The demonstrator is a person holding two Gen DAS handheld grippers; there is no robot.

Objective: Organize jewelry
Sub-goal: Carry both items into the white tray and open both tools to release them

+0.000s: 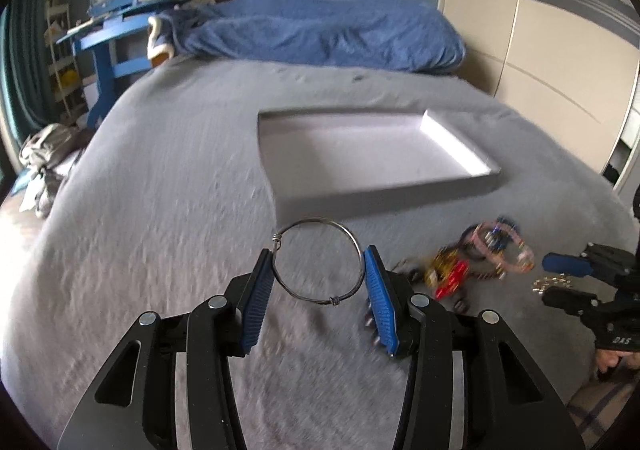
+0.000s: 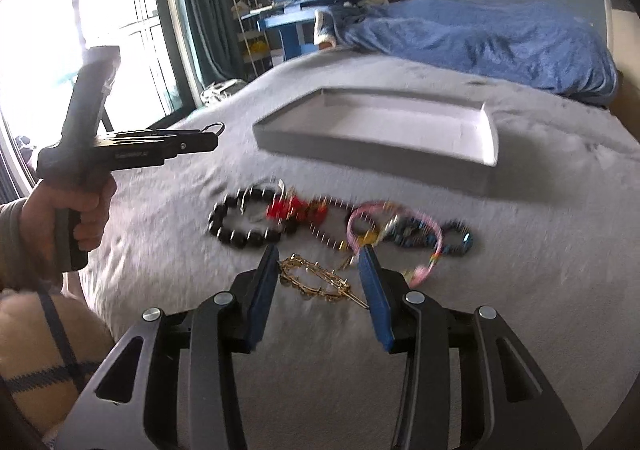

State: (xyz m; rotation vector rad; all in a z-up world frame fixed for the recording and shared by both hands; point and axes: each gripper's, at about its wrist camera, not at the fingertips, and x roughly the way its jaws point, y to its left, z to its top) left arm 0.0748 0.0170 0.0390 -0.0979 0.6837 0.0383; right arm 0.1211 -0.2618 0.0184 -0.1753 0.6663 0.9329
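My left gripper (image 1: 318,262) is shut on a thin silver wire bangle (image 1: 320,224) and holds it above the grey bed, short of the white tray (image 1: 384,192). In the right wrist view the left gripper (image 2: 212,136) shows at the left with the bangle (image 2: 214,128) at its tip. My right gripper (image 2: 318,262) is open, its fingers either side of a gold chain bracelet (image 2: 316,282) on the bed. Beyond it lie a black bead bracelet (image 2: 240,224), red pieces (image 2: 294,208), a pink bangle (image 2: 394,238) and a dark blue bead bracelet (image 2: 456,240).
The jewelry pile (image 1: 480,258) and the right gripper (image 1: 568,278) show at the right of the left wrist view. A blue blanket (image 1: 328,30) lies at the bed's far end. A blue desk (image 1: 116,30) stands far left, a wardrobe (image 1: 540,30) at right.
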